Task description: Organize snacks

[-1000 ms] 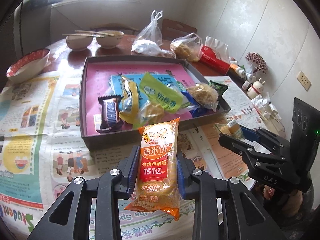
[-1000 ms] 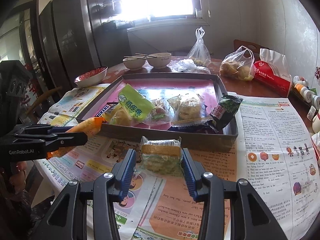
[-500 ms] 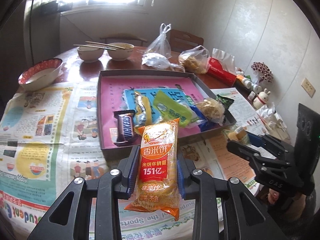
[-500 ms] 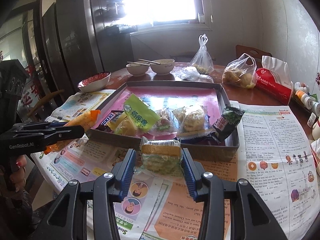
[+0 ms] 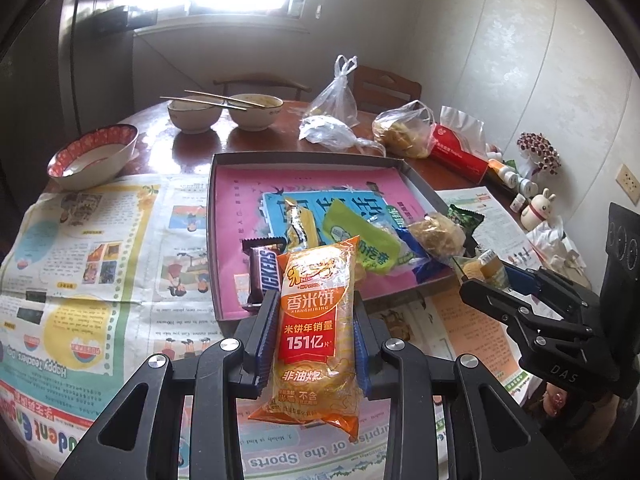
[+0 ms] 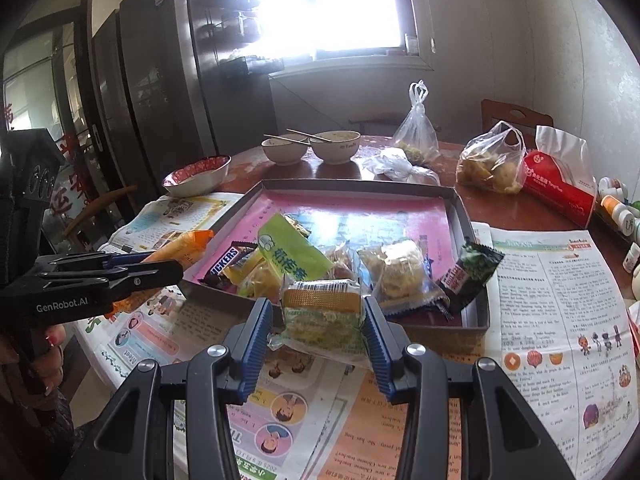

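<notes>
Both grippers are rising toward the tray [image 5: 420,188], left gripper [image 5: 310,344] pinching the rice cracker pack [image 5: 316,320], right gripper [image 6: 318,340] pinching a green packet [image 6: 324,316]: 2 snacks nearing drop-off

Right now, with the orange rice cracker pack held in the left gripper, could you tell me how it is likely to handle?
The orange rice cracker pack likely stays fairly stiff: it stands straight out beyond the left gripper without drooping. Its glossy film may be slippery. The contents are probably brittle, so a harder squeeze could crush them.
</notes>
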Motion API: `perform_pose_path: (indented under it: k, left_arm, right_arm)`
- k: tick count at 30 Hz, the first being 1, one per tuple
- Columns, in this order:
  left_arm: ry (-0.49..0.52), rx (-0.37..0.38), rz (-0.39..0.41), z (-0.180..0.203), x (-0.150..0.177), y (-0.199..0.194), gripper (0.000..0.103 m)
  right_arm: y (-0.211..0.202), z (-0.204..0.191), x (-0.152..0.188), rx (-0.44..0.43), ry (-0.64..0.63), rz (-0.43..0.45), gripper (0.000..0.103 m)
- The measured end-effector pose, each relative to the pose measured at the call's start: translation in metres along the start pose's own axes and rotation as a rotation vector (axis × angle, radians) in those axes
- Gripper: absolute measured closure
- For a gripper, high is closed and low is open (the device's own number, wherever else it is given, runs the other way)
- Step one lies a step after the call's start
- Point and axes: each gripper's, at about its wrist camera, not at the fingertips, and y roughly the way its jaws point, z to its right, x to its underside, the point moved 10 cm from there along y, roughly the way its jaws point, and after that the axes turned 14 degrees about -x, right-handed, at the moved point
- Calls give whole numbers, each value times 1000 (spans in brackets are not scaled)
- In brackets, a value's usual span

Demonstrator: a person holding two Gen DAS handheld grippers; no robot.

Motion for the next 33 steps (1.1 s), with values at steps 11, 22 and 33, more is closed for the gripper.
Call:
perform_pose_path:
  k: [11,22,33]
  left_arm:
    - [3,-18,13,4,-17,8,69]
    - [3,-26,-4,9,-27,25,69]
    - [5,-53,-24,11,-27,44,69]
  right_arm:
    - [13,0,-20,-36,-1,20,57]
    - [22,1,-29,-58,3,23,57]
    - [30,12,-22,-66,30,8,57]
